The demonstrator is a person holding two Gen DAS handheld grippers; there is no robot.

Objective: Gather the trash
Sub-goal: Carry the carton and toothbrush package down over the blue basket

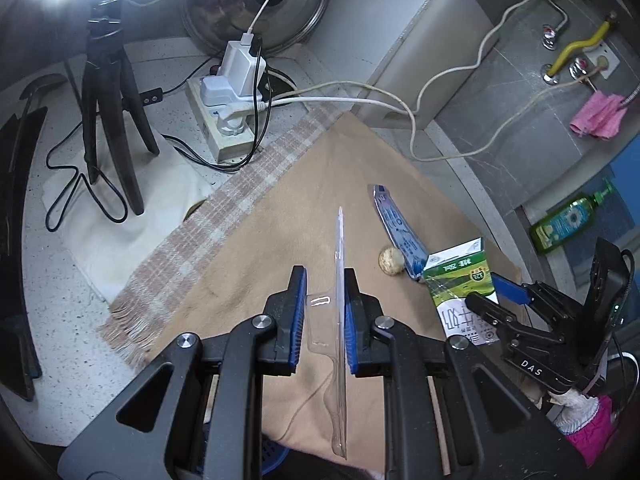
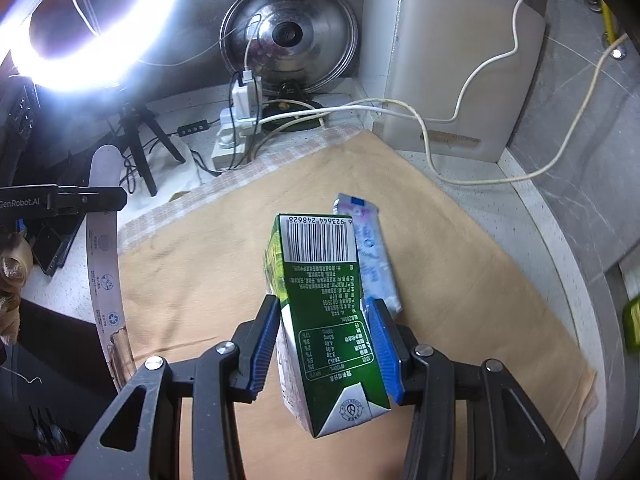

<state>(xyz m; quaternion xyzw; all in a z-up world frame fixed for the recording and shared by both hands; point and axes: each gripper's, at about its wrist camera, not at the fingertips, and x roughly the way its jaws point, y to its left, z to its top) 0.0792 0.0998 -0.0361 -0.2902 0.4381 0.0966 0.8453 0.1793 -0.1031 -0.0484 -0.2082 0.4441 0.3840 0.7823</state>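
Gripping a clear plastic blister pack edge-on, the left gripper has its blue pads closed against the thin sheet, which stands upright between them above the tan cloth. That same left wrist view takes in the right gripper from the side, clamped on the green milk carton, and shows a small round beige lump on the cloth just beside a blue-and-white wrapper, with a green bottle and a pink rag off to the right; none of the lump, bottle label or rag is clear from the other camera. The right wrist view gives the carton close up, barcode end away from the camera, squeezed between the right gripper's pads and held above the cloth, the wrapper lying behind it. Only here does the ring light appear whole, and the blister pack's printed backing shows flat-on, held by the left gripper at the frame's left edge. Both views share the steel lid and the power strip.
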